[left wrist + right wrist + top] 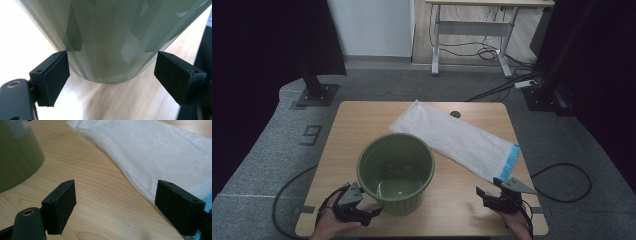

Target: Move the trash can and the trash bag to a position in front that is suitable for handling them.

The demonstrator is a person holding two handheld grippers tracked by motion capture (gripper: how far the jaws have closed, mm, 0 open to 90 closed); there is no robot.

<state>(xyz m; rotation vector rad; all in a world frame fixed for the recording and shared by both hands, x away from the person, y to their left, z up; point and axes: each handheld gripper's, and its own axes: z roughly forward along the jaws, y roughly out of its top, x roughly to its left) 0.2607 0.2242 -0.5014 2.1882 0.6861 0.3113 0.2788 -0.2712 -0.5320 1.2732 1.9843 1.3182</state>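
Left claw [373, 214] sat spread wide at the near-left foot of the green bin [395, 172], jaws parted and gripping nothing. Right claw [488, 192] matched it on the other side, jaws apart and empty, hovering low over the desk [362, 117] just short of the white bag [454, 139]. The bin stood upright near the front of the desk, left of centre, its mouth open to the camera; the bag lay flat behind and to the right of it, running diagonally, its blue-banded end [510, 161] nearest the right claw.

By the look of it, this was the approach step: one claw readying to steady the bin, the other lining up on the bag, probably to line the bin with it. The next move likely called for the right claw to slide forward and pinch the bag's near edge, thin film lying flat on wood, so a low, careful bite.

The left gripper view [111, 75] added what the high view hid: the bin's tapered base [110, 45] hung between the pads [56, 75], its left wall at or very near the left pad, the right pad clear of it. The right gripper view [115, 202] showed bare wood between the jaws, the bag's edge [140, 187] just ahead of the right pad.
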